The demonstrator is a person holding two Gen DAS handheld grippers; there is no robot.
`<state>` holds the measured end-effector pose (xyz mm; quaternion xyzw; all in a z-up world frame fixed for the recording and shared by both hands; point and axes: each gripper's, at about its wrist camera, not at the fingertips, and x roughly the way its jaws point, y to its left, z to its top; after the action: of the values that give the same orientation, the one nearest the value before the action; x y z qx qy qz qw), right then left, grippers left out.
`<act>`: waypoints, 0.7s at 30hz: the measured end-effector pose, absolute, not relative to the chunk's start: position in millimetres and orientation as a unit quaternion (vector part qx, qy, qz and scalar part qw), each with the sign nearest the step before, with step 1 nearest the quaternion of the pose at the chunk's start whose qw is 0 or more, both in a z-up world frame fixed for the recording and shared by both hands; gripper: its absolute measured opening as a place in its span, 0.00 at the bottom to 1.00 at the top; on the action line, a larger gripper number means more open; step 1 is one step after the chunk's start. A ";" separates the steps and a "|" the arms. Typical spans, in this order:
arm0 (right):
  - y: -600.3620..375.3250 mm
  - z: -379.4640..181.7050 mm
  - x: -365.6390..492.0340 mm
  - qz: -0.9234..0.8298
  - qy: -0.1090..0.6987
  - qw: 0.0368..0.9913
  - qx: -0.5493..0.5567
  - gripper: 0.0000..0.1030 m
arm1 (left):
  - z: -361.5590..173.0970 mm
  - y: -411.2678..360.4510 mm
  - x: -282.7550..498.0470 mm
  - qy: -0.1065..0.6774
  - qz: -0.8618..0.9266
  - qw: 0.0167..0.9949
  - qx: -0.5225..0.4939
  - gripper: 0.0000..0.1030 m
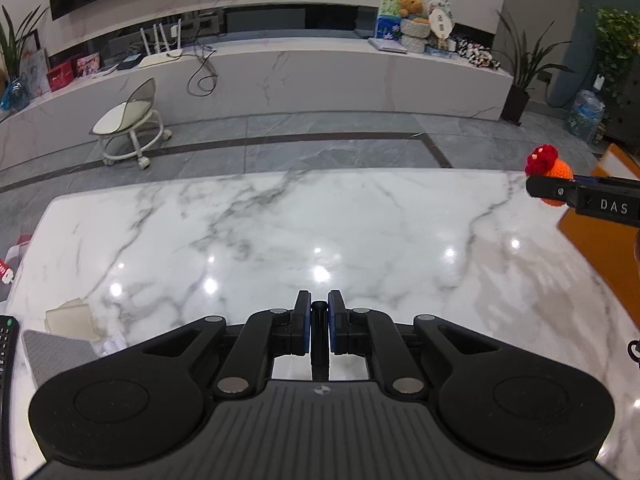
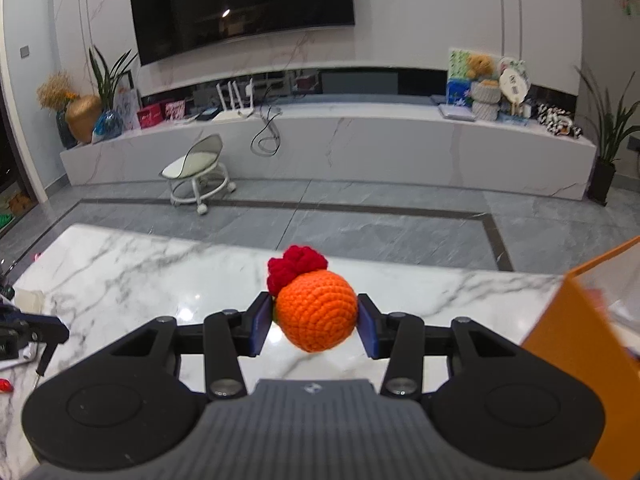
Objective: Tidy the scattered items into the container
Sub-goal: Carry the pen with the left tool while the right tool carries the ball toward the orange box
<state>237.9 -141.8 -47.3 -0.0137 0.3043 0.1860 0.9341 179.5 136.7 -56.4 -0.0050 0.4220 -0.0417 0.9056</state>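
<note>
Orange crochet ball (image 2: 316, 312), 1 only, clamped in R gripper (image 2: 315, 322); L gripper (image 1: 319, 328) closed, empty.

- A white marble table (image 1: 280, 232) with grey veins filled the near ground.
- A remote control (image 1: 7, 344) lay at its near left edge.
- A white rolling stool (image 2: 198, 178) stood on the grey tiled floor beyond.
- A dark television (image 2: 240, 4) hung on the far wall.
- A teddy bear (image 2: 481, 66) sat far right on the long marble ledge.
</note>
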 end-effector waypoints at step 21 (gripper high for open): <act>-266.7 46.2 171.5 0.131 0.252 0.959 0.005 0.46 | 9.5 8.3 167.6 0.370 -0.117 0.921 0.036 0.09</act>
<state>171.5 -266.7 46.2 0.0047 0.2517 0.1314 0.9588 167.6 8.3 9.5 0.0363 0.3697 -0.1166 0.9211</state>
